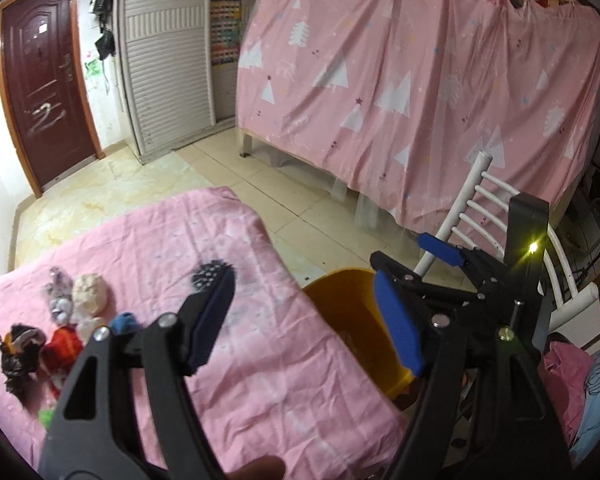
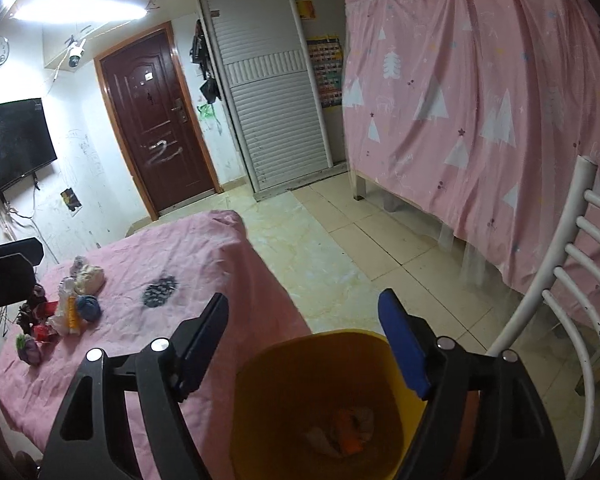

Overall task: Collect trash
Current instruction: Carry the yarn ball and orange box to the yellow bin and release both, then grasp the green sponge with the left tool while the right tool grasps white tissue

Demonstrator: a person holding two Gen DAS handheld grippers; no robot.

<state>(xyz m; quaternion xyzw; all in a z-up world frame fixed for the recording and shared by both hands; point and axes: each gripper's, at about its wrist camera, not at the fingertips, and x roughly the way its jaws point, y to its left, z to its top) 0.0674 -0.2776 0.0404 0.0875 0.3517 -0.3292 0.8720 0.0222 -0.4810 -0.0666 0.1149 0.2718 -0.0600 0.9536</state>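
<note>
A yellow bin (image 2: 296, 364) stands on the floor beside the pink-covered table (image 2: 204, 256); crumpled orange and white trash (image 2: 348, 428) lies in its bottom. My right gripper (image 2: 304, 344) is open and empty right above the bin's mouth. My left gripper (image 1: 304, 320) is open and empty over the table's right edge, next to the bin (image 1: 348, 300). The right gripper (image 1: 416, 268) also shows in the left wrist view. A pile of mixed trash (image 1: 60, 320) lies on the table's left part, also in the right wrist view (image 2: 64, 308). A dark speckled wrapper (image 2: 159, 291) lies apart, mid-table.
A white slatted chair (image 2: 572, 280) stands right of the bin. A pink curtain with white trees (image 2: 480, 100) hangs along the right. A dark red door (image 2: 156, 120) and a white louvred wardrobe (image 2: 276, 100) are at the back. Tiled floor (image 2: 340, 240) lies between.
</note>
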